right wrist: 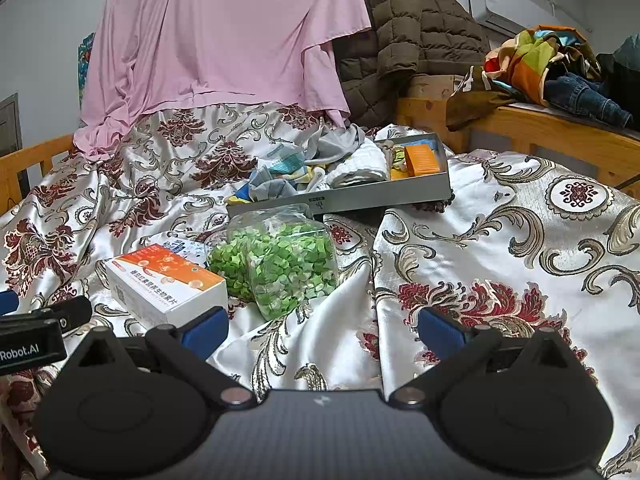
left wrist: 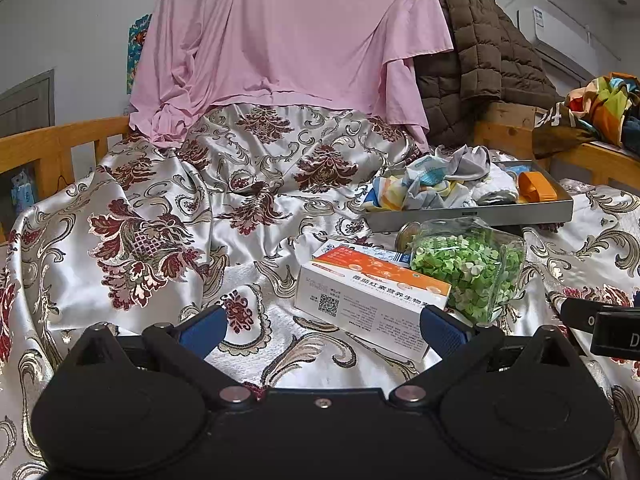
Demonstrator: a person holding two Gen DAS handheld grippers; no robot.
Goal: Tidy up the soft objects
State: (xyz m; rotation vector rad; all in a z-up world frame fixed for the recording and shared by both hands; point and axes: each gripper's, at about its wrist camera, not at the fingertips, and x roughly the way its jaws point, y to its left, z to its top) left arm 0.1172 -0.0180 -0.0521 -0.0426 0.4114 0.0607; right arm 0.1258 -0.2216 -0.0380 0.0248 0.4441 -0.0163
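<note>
One shallow grey rectangular tray (right wrist: 400, 196) is lying on the patterned satin bedspread (right wrist: 500, 240), its long axis running left to right, holding what look like several crumpled cloths (right wrist: 344, 160) and one orange box (right wrist: 420, 159). One clear jar of green bits (right wrist: 280, 264) is lying on its side beside one white-and-orange carton (right wrist: 168, 284). The left tool (left wrist: 322, 328) and right tool (right wrist: 320, 330) are hovering low, level, both spread wide and holding nothing.

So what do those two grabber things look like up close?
Both look alike. The left gripper and the right gripper each have a black plastic body with two rounded lobes, silver round bolts at the joints, and black link arms ending in blue ribbed finger pads. The left gripper, seen beside the right one, carries a black block with white "Robot.AI" lettering. No cables or sleeves show.
</note>
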